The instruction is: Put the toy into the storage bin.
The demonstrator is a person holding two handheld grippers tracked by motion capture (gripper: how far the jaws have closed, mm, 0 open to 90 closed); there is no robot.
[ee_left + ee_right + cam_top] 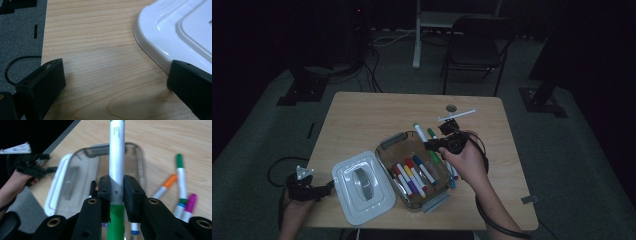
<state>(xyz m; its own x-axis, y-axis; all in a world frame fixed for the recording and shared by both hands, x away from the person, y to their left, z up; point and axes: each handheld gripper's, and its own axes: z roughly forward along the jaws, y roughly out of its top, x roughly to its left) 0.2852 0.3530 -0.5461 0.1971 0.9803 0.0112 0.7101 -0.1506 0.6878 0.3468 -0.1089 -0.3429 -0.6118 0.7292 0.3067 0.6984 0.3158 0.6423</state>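
Observation:
My right gripper (429, 145) hovers over the far part of a clear container (388, 142) and is shut on a green marker (435, 158) with a white barrel. In the right gripper view the pads (105, 188) clamp that marker (116, 157) across its barrel, above the container (139, 157). Several markers (412, 177) in red, yellow, purple and blue lie inside the container. My left gripper (319, 190) rests at the table's near left corner, open with nothing between its fingers (47, 80), beside the white lid (175, 32).
The white lid (362, 185) lies flat left of the container. Loose markers lie on the table right of it: orange (168, 183), green (180, 175), magenta (191, 203). A white stick (457, 115) lies near the far edge. A chair (477, 45) stands beyond the table.

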